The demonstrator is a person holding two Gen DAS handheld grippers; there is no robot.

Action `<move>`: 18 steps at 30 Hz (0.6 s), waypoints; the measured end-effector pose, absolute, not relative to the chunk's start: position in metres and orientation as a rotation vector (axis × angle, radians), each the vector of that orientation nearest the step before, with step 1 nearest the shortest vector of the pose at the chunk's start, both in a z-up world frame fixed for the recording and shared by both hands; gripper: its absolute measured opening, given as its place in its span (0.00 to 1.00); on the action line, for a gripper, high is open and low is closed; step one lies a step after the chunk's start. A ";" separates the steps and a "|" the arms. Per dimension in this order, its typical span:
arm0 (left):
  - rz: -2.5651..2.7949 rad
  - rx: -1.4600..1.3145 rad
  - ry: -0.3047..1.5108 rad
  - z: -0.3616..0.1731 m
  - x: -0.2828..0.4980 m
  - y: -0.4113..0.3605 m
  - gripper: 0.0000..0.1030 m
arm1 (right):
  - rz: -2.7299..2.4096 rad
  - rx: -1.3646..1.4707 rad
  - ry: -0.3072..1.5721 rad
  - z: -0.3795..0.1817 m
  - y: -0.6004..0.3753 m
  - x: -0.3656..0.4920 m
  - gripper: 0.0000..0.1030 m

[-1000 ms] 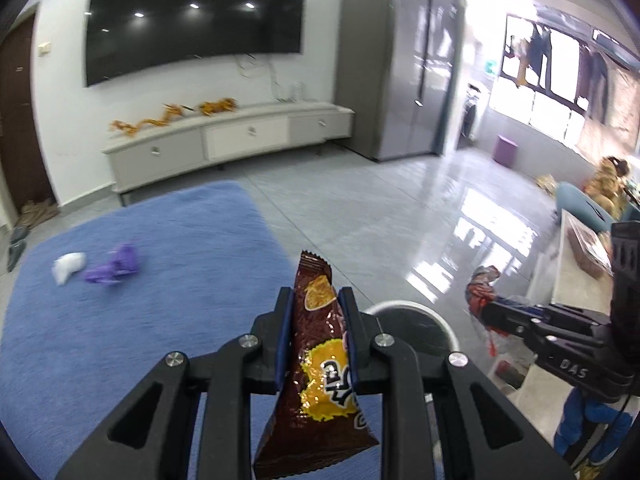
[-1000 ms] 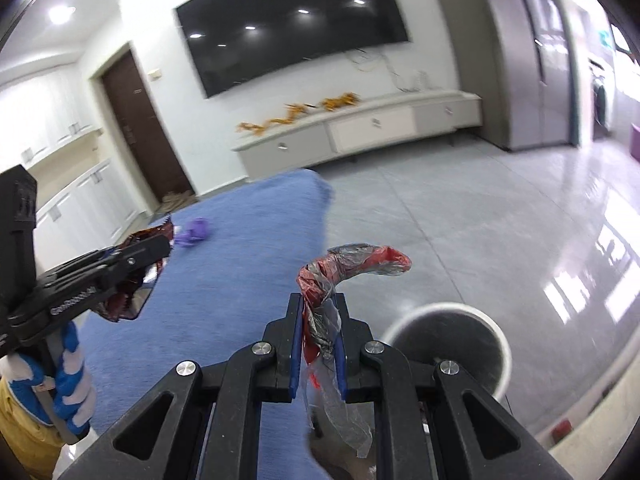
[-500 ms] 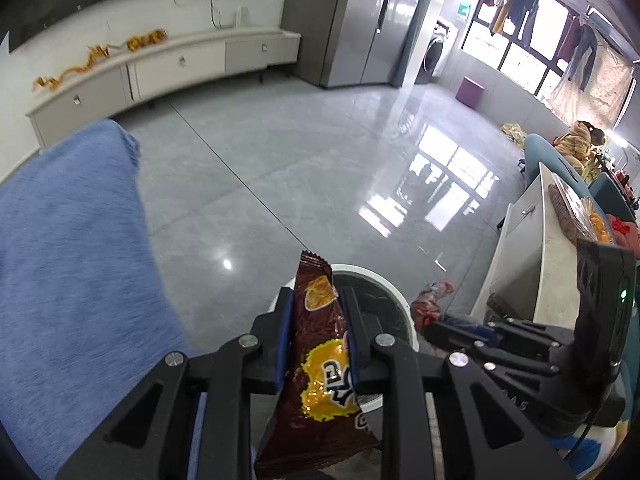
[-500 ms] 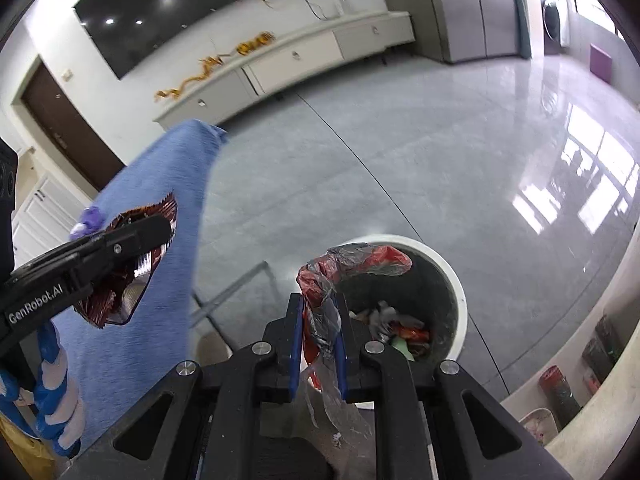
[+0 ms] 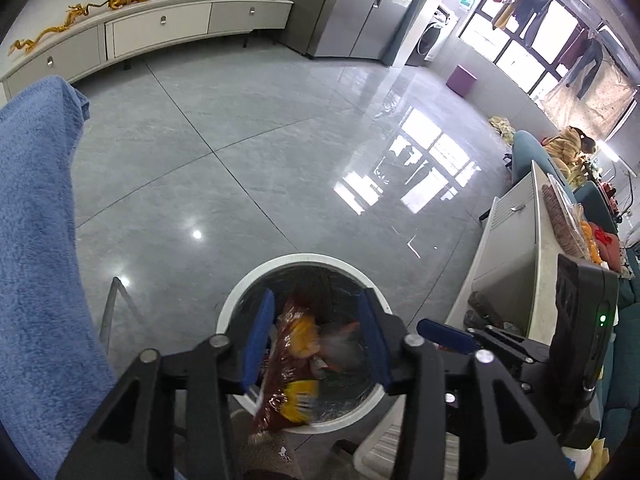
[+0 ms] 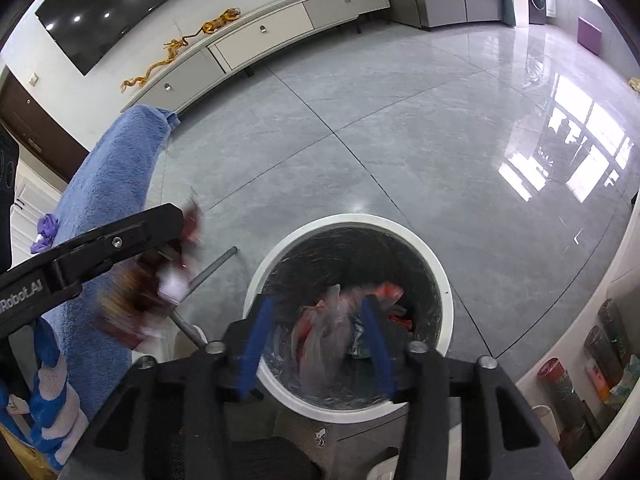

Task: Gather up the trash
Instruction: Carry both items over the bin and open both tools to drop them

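A white round bin (image 5: 304, 264) with a dark liner stands on the grey floor, seen also in the right wrist view as the bin (image 6: 352, 222). My left gripper (image 5: 316, 336) hangs over it, its jaws opening, and the brown and yellow snack bag (image 5: 290, 364) drops blurred between the blue pads, touching neither. My right gripper (image 6: 316, 344) is over the bin too, jaws opening, with the red and clear plastic wrapper (image 6: 328, 332) falling loose between its pads. The left gripper (image 6: 120, 240) shows at the left of the right wrist view, the blurred bag (image 6: 136, 296) under it.
A blue towel (image 5: 32, 240) covers a table at the left, with purple trash (image 6: 46, 230) on it. A metal leg (image 6: 212, 266) stands by the bin. A white cabinet (image 5: 516, 248) is at the right, a shelf with jars (image 6: 600, 344) beside the bin, a long TV console (image 5: 160, 24) behind.
Both grippers have sunk and tipped down over the bin. Both sets of jaws have gone from shut to apart, and the snack bag and the plastic wrapper are dropping free.
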State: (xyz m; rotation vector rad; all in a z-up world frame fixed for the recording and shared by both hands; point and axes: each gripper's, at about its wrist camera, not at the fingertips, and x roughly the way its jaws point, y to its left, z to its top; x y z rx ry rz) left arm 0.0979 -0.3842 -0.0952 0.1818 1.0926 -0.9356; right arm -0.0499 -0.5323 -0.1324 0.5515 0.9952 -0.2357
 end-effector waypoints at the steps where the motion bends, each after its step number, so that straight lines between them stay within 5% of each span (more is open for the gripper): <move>1: -0.940 0.175 1.101 -0.096 0.098 -0.384 0.42 | -0.242 0.557 0.997 -0.134 -0.534 -0.051 0.44; 12: -0.883 0.157 1.026 -0.072 0.089 -0.365 0.42 | -0.274 0.583 0.935 -0.111 -0.536 -0.069 0.45; 15: -0.853 0.145 0.983 -0.058 0.084 -0.347 0.55 | -0.268 0.567 0.897 -0.096 -0.527 -0.074 0.50; 18: -0.818 0.138 0.920 -0.041 0.076 -0.326 0.57 | -0.264 0.547 0.852 -0.080 -0.516 -0.081 0.55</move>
